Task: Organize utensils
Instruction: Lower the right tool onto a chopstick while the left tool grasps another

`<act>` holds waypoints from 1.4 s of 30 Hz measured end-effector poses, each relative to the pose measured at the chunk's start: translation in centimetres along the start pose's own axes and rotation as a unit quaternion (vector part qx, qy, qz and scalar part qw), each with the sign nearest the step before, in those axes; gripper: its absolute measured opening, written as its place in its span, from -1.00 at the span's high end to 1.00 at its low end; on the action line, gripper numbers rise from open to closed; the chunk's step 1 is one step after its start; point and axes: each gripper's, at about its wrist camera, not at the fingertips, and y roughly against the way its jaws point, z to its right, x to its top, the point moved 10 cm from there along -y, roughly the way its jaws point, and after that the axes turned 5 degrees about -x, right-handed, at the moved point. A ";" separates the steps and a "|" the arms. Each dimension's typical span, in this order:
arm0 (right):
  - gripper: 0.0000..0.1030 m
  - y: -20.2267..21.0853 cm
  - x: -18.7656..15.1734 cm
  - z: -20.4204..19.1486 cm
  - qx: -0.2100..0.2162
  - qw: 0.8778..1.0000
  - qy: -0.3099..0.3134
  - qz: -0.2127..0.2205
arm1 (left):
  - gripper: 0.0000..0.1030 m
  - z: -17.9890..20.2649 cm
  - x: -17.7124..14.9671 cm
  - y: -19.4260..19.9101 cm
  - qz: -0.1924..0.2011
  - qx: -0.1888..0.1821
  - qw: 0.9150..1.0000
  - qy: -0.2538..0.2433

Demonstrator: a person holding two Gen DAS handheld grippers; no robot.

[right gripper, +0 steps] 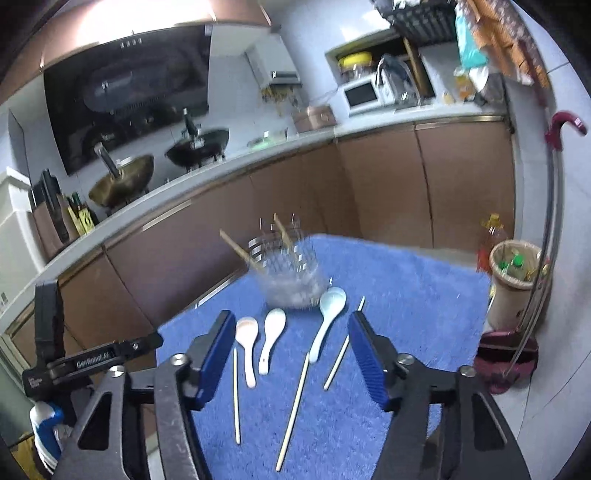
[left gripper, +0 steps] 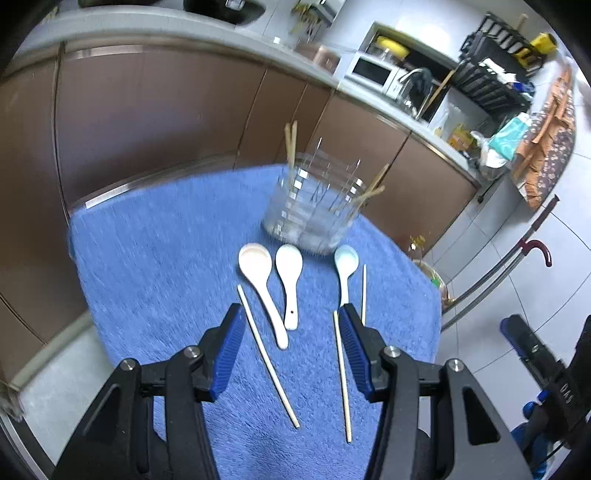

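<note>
Stove woks [right gripper: 122, 181] only right-wrist view

The pictures were dim and a bit blue, like a room with weak light. In the right wrist view a bright glare washed out the upper cabinet [right gripper: 147, 22] near the top left. The wire holder [left gripper: 314, 206] looked smeared and shaky in both views, so its wires were hard to see. The blue towel [left gripper: 166, 266] looked streaky too. The spoons [left gripper: 262, 284] were sharper, with only faint, soft shadows. Both pictures bent like a fishbowl: the counter [right gripper: 184, 184] curved, and the corners went black. Far things on the shelves [left gripper: 491, 66] were fuzzy. The floor tiles [left gripper: 554, 258] shone a little pale.
</note>
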 end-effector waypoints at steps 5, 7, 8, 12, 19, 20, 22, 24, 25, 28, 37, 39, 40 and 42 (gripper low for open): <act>0.17 -4.1 -2.4 -0.2 0.011 0.997 0.015 -0.071 | 0.04 -1.3 -1.2 -3.7 -0.053 -0.001 0.998 0.026; 0.21 -5.9 -3.5 -0.4 0.012 0.994 0.027 -0.102 | 0.04 -1.8 -1.5 -5.4 -0.075 0.002 0.997 0.031; 0.24 -7.0 -4.1 -0.5 0.011 0.992 0.036 -0.120 | 0.04 -2.2 -1.5 -6.1 -0.083 0.006 0.996 0.034; 0.31 -10.8 -6.6 -0.4 0.016 0.982 0.042 -0.184 | 0.13 -3.7 -1.8 -9.1 -0.120 0.020 0.991 0.053; 0.41 -15.5 -8.9 0.0 0.021 0.966 0.030 -0.256 | 0.33 -5.7 -2.4 -12.8 -0.170 0.042 0.982 0.075; 0.44 -16.0 -9.0 0.0 0.020 0.964 0.028 -0.263 | 0.36 -5.9 -2.5 -13.2 -0.176 0.044 0.980 0.077; 0.48 -16.9 -9.0 -0.1 0.014 0.961 0.032 -0.273 | 0.40 -6.2 -2.5 -13.8 -0.184 0.049 0.979 0.077; 0.55 -17.8 -9.3 -0.1 0.010 0.957 0.034 -0.286 | 0.46 -6.6 -2.6 -14.3 -0.193 0.055 0.976 0.079; 0.56 -18.1 -9.5 -0.1 0.006 0.956 0.036 -0.292 | 0.48 -6.9 -2.6 -14.6 -0.199 0.058 0.975 0.080; 0.62 -19.0 -10.1 0.0 -0.005 0.951 0.044 -0.307 | 0.64 -7.5 -3.1 -15.4 -0.213 0.069 0.971 0.081; 0.74 -20.3 -11.2 -0.7 -0.031 0.947 0.075 -0.311 | 0.80 -7.1 -3.5 -15.9 -0.215 0.105 0.970 0.052; 0.79 -20.6 -11.2 -1.0 -0.033 0.947 0.073 -0.311 | 0.80 -6.9 -3.4 -16.0 -0.210 0.110 0.970 0.045; 0.81 -20.6 -11.2 -0.9 -0.032 0.947 0.071 -0.311 | 0.81 -6.7 -3.4 -16.1 -0.207 0.112 0.971 0.042; 0.83 -20.5 -11.1 -0.7 -0.028 0.948 0.060 -0.311 | 0.81 -6.2 -3.4 -16.2 -0.204 0.117 0.971 0.036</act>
